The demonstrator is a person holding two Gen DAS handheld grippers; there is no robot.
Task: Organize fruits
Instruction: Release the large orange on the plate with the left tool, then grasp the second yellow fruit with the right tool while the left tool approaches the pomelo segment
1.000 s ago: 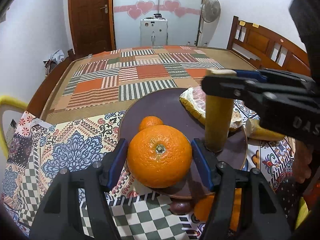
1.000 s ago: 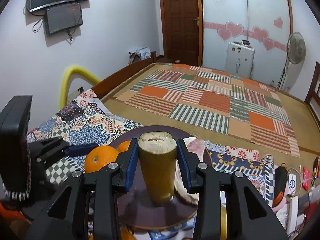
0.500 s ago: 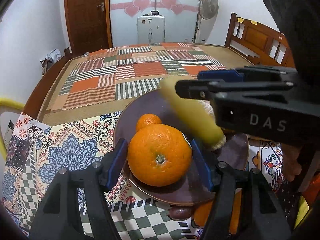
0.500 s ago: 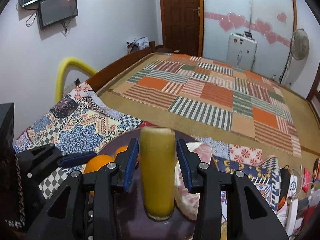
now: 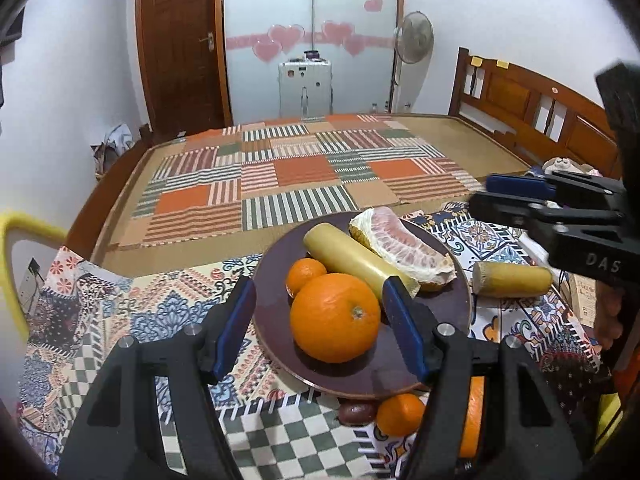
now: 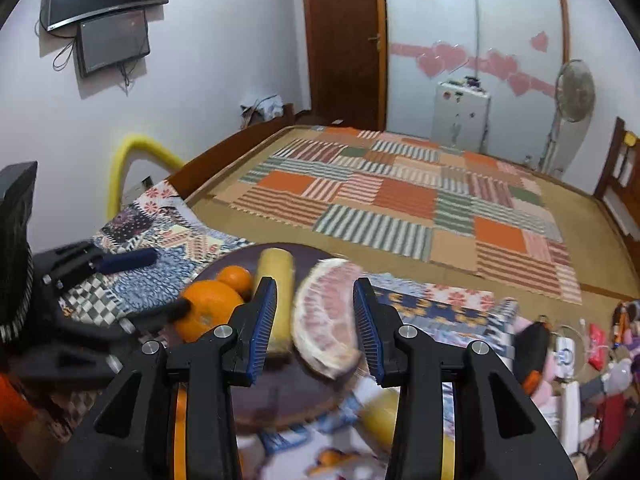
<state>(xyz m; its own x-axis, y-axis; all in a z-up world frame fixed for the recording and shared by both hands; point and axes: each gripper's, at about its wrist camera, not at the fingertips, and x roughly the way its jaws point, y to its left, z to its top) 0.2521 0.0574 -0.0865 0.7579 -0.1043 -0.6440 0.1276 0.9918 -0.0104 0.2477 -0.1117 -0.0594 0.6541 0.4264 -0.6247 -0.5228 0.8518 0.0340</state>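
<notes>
Between the blue pads of the left gripper (image 5: 320, 316) sits the large orange (image 5: 335, 323), resting on the dark plate (image 5: 400, 376); the jaws stand apart, with daylight on both sides of the fruit, so nothing is clamped. That orange looks firm, round and fairly heavy, with a waxy peel that could roll or slip, so I judge the best hold is across its widest middle, pads square to it, with moderate squeeze. Just past it, touching its far left shoulder, lies the small orange (image 5: 306, 275), lighter and easily pinched the same way. Beyond the right pad, the yellow cane piece (image 5: 352, 261) lies flat on the plate: stiff, smooth, likely to roll, best taken across its middle.

From the right wrist, the right gripper (image 6: 316, 322) hangs with its jaws apart and empty; they have just been opening, and the cane piece rests free beyond its left pad. Framed past its pads is the peeled pomelo wedge (image 6: 326, 320), soft, juicy and fragile, so a gentle hold along its rind side seems wise.

Right of the plate, on the patterned cloth (image 5: 120, 300), a second cane piece (image 5: 512, 279) waits below the right gripper's jaws.
</notes>
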